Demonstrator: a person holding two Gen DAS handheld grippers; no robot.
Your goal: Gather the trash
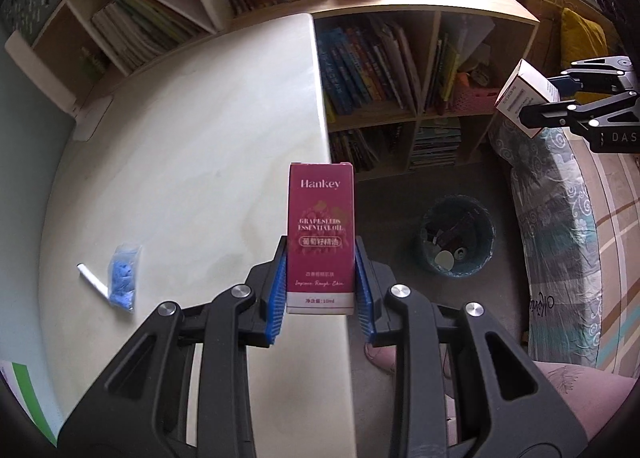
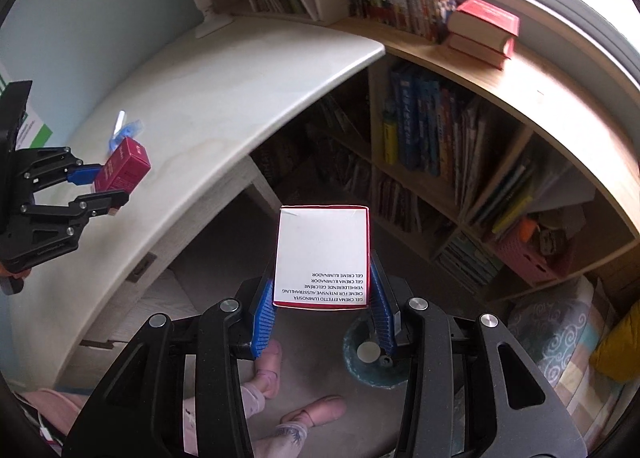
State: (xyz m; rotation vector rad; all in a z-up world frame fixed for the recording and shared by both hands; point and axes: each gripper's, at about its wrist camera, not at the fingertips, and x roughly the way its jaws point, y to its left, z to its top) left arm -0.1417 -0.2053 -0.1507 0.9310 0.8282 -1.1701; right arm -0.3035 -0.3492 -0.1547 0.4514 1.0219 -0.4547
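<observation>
I've got the left gripper (image 1: pixel 320 278) clamped on the red box (image 1: pixel 321 238) above the desk (image 1: pixel 200 138) edge, right gripper (image 2: pixel 322 298) clamped on the white box (image 2: pixel 322 256), mid-carry; next, I reckon, get both over the bin (image 1: pixel 454 242) & let go.

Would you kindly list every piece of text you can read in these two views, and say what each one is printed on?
"Hankey", "GRAPESEEDS ESSENTIAL OIL", "10ml": maroon box in the left gripper.
"GEL CREMA EFFETTO LUMINOSITÀ", "GEL CREME ILUMINADOR", upside down: white box in the right gripper.
"DAS", cut off at the frame edge: right gripper body, left wrist view.
Book spines, maroon box's small script: too blurred to read.
</observation>
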